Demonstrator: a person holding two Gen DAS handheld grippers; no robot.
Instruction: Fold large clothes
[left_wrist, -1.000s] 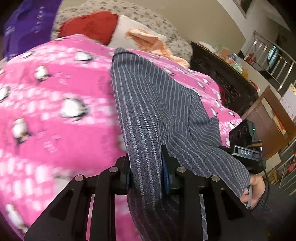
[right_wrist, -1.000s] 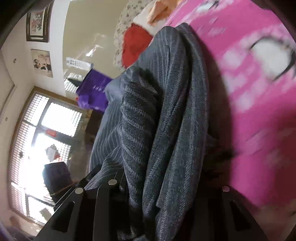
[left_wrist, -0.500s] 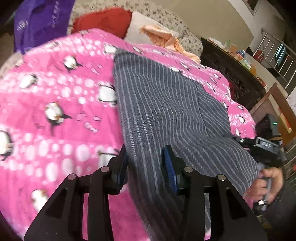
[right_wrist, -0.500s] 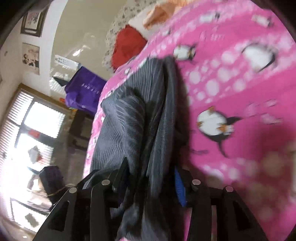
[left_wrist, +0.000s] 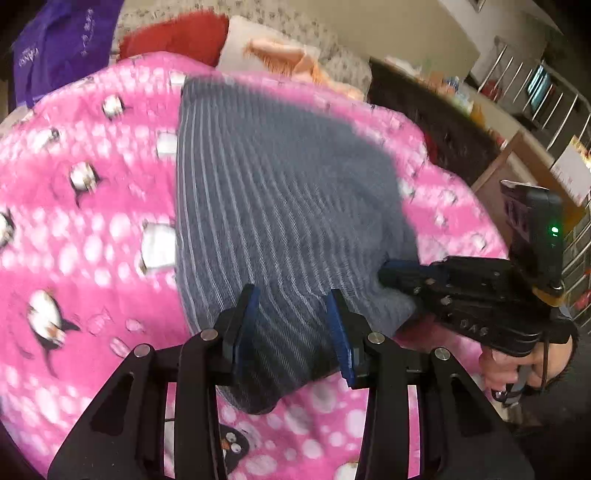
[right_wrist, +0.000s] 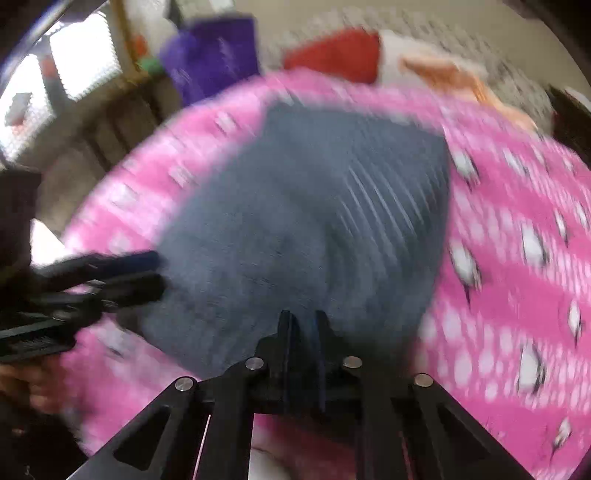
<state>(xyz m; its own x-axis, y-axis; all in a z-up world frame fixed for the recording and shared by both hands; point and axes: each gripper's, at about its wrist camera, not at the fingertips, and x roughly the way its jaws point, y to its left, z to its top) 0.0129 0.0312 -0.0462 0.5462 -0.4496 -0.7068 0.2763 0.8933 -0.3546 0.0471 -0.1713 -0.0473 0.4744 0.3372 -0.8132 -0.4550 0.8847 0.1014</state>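
A grey pinstriped garment (left_wrist: 280, 206) (right_wrist: 314, 221) lies folded and flat on a pink penguin blanket (left_wrist: 74, 258) (right_wrist: 517, 295). My left gripper (left_wrist: 291, 325) hovers over the garment's near corner; its jaws stand apart and the blue pads press on nothing. In the right wrist view that left gripper (right_wrist: 159, 271) comes in from the left at the garment's edge. My right gripper (right_wrist: 303, 321) is shut, tips over the garment's near edge, and I see no cloth between them. The left wrist view shows the right gripper (left_wrist: 388, 271) pointing at the garment's right side. Both views are blurred.
A red cushion (left_wrist: 177, 37), a purple bag (left_wrist: 62, 44) and a white-and-orange cloth (left_wrist: 284, 55) lie beyond the blanket. Dark wooden furniture (left_wrist: 436, 122) stands to the right. A hand (left_wrist: 517, 365) holds the right gripper's handle. A bright window (right_wrist: 37, 92) is at far left.
My left gripper let go of the garment and drew back. My right gripper released the bunched cloth, rolled upright, rose and shut. The garment now lies flat.
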